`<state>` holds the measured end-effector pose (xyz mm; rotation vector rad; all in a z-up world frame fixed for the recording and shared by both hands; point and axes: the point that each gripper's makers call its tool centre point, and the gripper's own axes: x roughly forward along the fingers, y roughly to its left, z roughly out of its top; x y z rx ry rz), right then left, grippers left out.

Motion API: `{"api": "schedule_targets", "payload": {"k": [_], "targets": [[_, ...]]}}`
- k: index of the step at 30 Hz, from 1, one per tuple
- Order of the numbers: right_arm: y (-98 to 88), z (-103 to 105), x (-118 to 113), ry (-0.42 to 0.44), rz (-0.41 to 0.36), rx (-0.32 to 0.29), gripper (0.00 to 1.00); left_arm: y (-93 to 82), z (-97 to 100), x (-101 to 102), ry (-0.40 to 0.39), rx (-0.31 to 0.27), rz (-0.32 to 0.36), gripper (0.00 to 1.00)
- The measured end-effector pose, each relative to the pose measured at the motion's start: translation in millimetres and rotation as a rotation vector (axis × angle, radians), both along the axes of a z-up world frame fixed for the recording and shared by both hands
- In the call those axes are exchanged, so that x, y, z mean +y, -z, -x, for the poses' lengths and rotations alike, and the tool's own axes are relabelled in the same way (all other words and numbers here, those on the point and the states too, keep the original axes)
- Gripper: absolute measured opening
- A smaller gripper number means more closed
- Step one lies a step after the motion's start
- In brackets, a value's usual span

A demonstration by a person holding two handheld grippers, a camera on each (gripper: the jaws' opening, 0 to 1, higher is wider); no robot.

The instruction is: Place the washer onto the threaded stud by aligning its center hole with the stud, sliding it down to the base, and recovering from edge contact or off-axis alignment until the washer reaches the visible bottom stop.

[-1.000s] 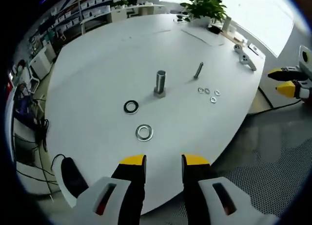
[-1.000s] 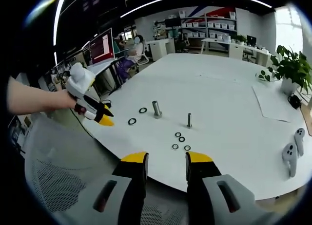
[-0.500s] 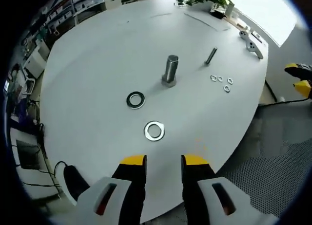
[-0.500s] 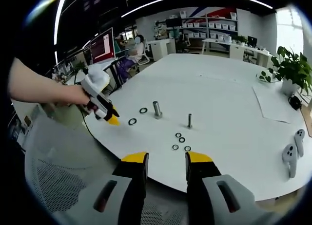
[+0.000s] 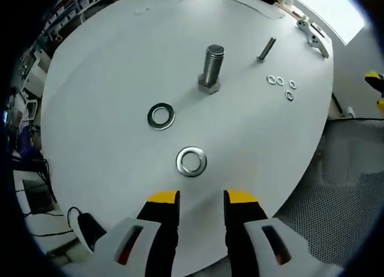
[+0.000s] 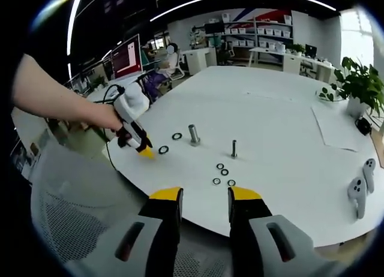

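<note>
Big white table (image 5: 120, 67), with the fat stud (image 5: 211, 68) standing mid-table. Left gripper (image 5: 201, 200) hangs jaws apart, empty, just short of the nearest washer (image 5: 191, 161). Right gripper view adds a plant (image 6: 359, 79); right gripper (image 6: 204, 198) gapes, empty.

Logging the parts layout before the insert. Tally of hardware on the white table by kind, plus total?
Large washers: 2, near one and far one
Small washers: 4, cluster
Large threaded stud: 1
Thin stud: 1
Total: 8, all on the table. Both tools hold nothing: left tool, right tool.
</note>
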<state>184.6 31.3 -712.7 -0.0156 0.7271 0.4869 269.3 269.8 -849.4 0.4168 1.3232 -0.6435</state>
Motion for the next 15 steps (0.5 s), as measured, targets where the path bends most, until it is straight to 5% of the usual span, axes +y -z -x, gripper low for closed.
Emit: {"api": "schedule_targets", "payload": {"k": [7,15], "targets": [[1.5,1.4,1.4,-0.019,0.022,-0.001,0.32,6.7,-10.8,-8.3,0.009,-0.001,-0.012,0.29],[1.0,0.1,0.2,-0.018,0.028,-0.009,0.32,14.6,-20.0,-9.2,0.105,-0.019,-0.09,0.3]]}}
